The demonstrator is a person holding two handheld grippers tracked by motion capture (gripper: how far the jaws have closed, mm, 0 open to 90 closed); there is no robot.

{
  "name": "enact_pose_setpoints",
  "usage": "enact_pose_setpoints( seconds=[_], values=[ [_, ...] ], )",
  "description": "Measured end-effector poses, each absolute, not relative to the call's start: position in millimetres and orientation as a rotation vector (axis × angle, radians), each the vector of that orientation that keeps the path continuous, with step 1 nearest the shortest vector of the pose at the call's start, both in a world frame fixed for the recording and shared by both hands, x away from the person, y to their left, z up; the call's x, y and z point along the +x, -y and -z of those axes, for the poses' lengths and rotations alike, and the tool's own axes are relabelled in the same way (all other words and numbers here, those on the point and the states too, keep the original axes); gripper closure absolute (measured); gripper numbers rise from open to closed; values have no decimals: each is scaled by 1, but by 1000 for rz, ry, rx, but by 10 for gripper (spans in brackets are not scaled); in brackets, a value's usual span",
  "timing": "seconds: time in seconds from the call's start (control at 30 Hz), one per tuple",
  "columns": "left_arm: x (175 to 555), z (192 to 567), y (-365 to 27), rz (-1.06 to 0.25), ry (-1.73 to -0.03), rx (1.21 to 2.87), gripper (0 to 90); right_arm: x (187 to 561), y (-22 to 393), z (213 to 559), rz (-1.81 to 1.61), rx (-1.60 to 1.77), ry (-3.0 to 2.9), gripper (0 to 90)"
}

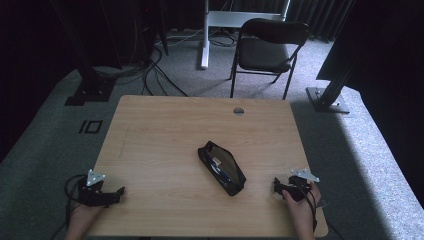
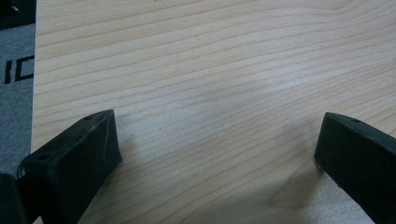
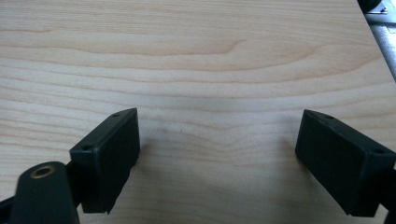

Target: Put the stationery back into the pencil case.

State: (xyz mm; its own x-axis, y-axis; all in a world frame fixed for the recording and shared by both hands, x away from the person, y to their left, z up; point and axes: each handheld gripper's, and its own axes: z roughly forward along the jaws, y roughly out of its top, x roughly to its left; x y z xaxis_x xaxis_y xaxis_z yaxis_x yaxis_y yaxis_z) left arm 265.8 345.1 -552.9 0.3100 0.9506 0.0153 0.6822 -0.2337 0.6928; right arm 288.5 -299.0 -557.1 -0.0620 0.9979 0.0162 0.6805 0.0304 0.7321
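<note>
A black zipped pouch [image 1: 222, 167] with a clear window lies slanted near the middle of the wooden table [image 1: 165, 130]. My left gripper [image 1: 119, 193] rests at the table's front left corner, held by a hand, jaws wide apart over bare wood [image 2: 219, 130]. At the front right my right gripper [image 1: 276, 186] sits in the other hand, a short way right of the pouch. Its jaws also stand wide apart with nothing between them [image 3: 219, 135].
A dark folding chair [image 1: 265, 50] stands beyond the far edge on grey carpet. Black frame posts [image 1: 332, 85] rise at the far left and far right. A small round grommet [image 1: 238, 111] sits near the table's far edge. Cables [image 1: 155, 75] run over the floor at back left.
</note>
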Motion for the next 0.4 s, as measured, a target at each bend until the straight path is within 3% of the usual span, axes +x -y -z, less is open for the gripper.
enact_pose_setpoints(
  seconds=[0.4],
  values=[
    [266, 553, -345, -602, -1450, 1996, 3, 288, 300, 557, -784, 1730, -1761, 122]
  ],
)
